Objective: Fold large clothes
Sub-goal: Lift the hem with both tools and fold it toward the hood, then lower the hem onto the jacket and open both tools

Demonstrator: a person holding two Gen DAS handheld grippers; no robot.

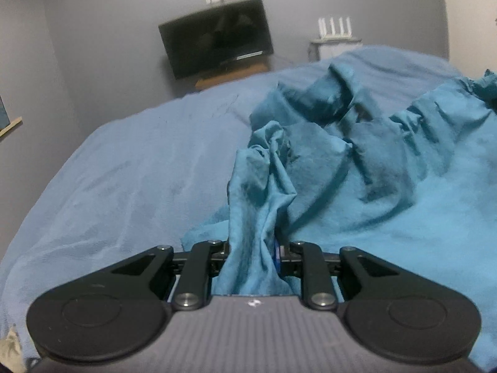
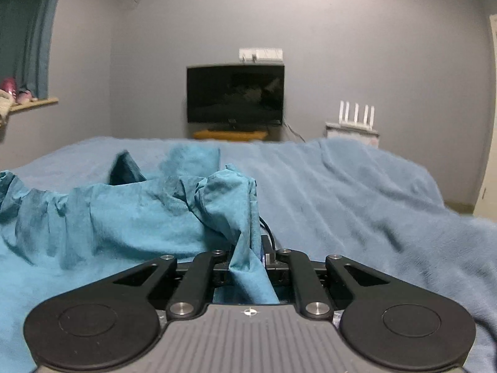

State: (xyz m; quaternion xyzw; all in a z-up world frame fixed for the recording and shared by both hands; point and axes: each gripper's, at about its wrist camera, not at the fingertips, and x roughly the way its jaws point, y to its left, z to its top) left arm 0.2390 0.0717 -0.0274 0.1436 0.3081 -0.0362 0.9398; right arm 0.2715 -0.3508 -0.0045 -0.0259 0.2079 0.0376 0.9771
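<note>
Bunched teal cloth fills both my grippers: my left gripper (image 1: 253,253) and my right gripper (image 2: 247,256) are each clenched on a gathered corner of the teal garment (image 1: 388,186). It lies crumpled on the blue bedspread (image 1: 124,186), stretching ahead and sideways between my two hands, its gathered edge running from one grip toward the other. Neither hand looks nearer.

No readable text, label, brand name or number is shown in either view. Only a small white crosshair mark (image 2: 249,312) is printed on the ribbed grey body of the right gripper, and a similar white mark (image 1: 252,302), too blurred to be made out, on the left gripper's body.
</note>
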